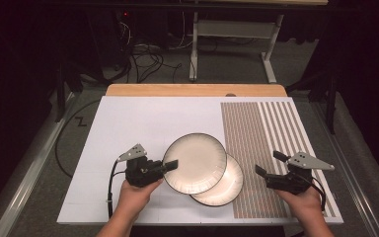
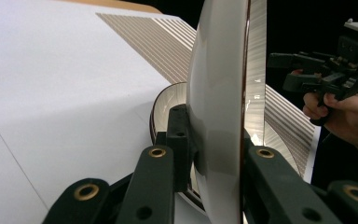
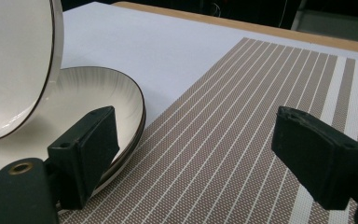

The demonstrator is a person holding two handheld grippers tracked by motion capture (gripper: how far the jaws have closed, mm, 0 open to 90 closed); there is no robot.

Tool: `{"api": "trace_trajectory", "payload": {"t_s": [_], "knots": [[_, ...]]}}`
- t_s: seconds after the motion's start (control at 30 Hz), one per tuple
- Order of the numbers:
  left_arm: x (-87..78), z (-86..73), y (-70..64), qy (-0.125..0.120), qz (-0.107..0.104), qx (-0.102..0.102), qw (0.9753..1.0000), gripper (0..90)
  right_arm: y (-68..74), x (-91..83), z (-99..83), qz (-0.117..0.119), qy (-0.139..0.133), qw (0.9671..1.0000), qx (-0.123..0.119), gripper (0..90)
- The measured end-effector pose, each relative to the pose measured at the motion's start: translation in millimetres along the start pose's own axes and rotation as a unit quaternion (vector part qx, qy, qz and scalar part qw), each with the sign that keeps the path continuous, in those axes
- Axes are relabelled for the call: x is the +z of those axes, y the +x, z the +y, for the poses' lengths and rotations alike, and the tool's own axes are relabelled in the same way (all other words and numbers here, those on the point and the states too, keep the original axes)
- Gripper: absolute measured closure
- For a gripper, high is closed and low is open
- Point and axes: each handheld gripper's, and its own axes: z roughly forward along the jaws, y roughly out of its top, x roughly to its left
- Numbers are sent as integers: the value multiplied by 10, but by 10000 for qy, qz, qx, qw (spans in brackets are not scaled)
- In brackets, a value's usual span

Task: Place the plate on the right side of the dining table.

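Your left gripper has its fingers clamped on the near-left rim of the upper plate, likely so it tilts clear of the lower plate beneath it. Your right gripper hovers just beside both, fingers spread and empty, probably ready to support. Plates are cream, glossy, thin dark rim, fine radial lines. The lower one lies on the white bench, overlapping the striped mat.
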Motion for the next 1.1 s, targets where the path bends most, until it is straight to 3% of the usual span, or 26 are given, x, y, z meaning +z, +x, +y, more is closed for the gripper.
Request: {"api": "trace_trajectory", "payload": {"t_s": [0.33, 0.53, 0.73, 1.03, 1.1], "knots": [[-53, 12, -17, -165, 194, 322, 9992, 782, 55, 3, 16, -62, -142, 9999, -66, 13], [-57, 23, -60, -165, 238, 561, 9980, 780, 101, 33, 16, -122, -140, 9998, -99, 12], [-62, 22, -63, -166, 239, 634, 9976, 780, 205, 97, 47, 113, -277, 9994, -154, 15], [-71, 23, -68, -160, 255, 695, 9971, 779, 399, 294, 183, 689, -226, 9974, -15, 54], [-73, 22, -72, -171, 263, 704, 9970, 779, 442, 329, 221, 712, -215, 9972, -99, 63]]}}
